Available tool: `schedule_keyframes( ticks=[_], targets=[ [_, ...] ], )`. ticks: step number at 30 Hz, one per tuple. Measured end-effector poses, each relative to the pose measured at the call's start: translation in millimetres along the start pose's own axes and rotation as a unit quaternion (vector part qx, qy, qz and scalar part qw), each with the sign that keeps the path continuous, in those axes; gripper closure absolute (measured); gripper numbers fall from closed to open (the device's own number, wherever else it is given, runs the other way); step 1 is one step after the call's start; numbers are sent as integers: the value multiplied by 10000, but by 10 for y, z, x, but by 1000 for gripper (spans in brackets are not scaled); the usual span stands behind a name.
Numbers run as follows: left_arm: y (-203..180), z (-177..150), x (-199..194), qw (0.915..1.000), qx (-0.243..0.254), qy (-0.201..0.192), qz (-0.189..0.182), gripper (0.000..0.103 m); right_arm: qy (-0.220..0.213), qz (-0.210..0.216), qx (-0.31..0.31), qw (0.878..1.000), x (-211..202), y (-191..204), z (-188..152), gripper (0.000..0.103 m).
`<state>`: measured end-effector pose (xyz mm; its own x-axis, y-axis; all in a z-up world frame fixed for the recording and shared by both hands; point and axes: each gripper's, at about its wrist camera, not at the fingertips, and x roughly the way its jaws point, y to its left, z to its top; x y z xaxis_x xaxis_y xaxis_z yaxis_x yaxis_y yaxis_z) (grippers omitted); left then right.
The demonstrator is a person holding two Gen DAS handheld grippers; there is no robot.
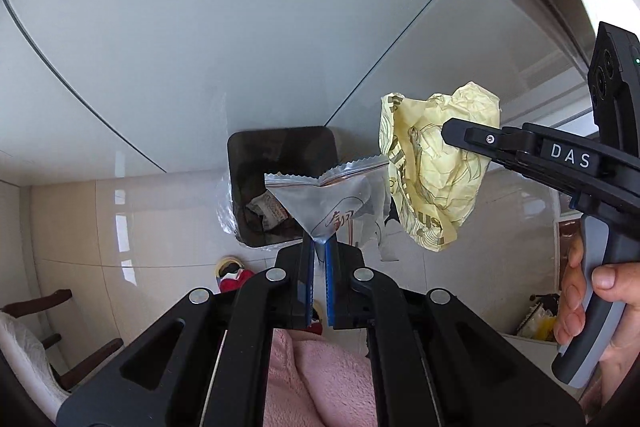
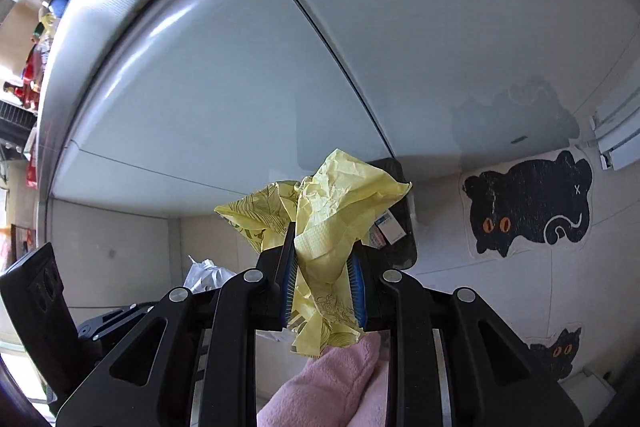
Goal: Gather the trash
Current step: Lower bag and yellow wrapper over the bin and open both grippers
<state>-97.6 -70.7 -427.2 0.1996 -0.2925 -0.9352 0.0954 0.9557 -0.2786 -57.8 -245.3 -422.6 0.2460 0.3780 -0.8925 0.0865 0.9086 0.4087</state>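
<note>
While one bin waits, two grippers each clamp one wrapper.

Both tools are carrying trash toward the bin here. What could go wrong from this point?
1. The left tool pinches only the bottom tip of the silver foil packet; it could slip out short of the black trash bin.
2. The crumpled yellow wrapper in the right tool hangs beside the bin's opening in the left wrist view, so a release now might land on the tiled floor.
</note>
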Motion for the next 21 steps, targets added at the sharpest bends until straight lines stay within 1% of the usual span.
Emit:
schedule_keyframes(
  ticks=[2, 6, 10, 11, 12, 13, 14, 15, 16, 17, 18, 20, 21],
  targets=[
    [66, -3, 216, 9999, -27, 80, 56, 100, 50, -17, 60, 10000, 239, -56, 17, 79],
    [156, -3, 623, 9995, -69, 284, 106, 100, 204, -189, 196, 9994, 676, -162, 57, 79],
    [188, 9, 931, 9991, -71, 393, 154, 100, 382, -299, 321, 9983, 978, -210, 91, 79],
    [196, 18, 997, 9989, -98, 418, 163, 100, 428, -299, 351, 9980, 1031, -223, 97, 76],
    [221, 31, 1051, 9988, -142, 450, 152, 98, 474, -296, 381, 9977, 1076, -234, 107, 76],
    [247, 45, 1098, 9986, -191, 478, 124, 94, 495, -280, 423, 9975, 1100, -248, 117, 75],
    [271, 60, 1132, 9985, -237, 495, 90, 91, 511, -258, 479, 9972, 1125, -242, 131, 70],
    [284, 60, 1142, 9984, -264, 494, 87, 87, 517, -231, 535, 9970, 1137, -252, 144, 61],
    [292, 69, 1150, 9984, -273, 482, 103, 75, 515, -218, 572, 9968, 1138, -246, 158, 53],
    [306, 80, 1149, 9984, -285, 471, 87, 70, 511, -213, 599, 9967, 1134, -243, 172, 34],
    [305, 76, 1130, 9985, -296, 452, 73, 68, 480, -202, 616, 9967, 1120, -237, 183, 31],
    [307, 96, 1075, 9985, -304, 448, 93, 65, 478, -210, 592, 9969, 1103, -200, 214, 31],
    [307, 106, 1051, 9985, -309, 426, 115, 60, 474, -216, 586, 9969, 1100, -190, 226, 31]
  ],
)
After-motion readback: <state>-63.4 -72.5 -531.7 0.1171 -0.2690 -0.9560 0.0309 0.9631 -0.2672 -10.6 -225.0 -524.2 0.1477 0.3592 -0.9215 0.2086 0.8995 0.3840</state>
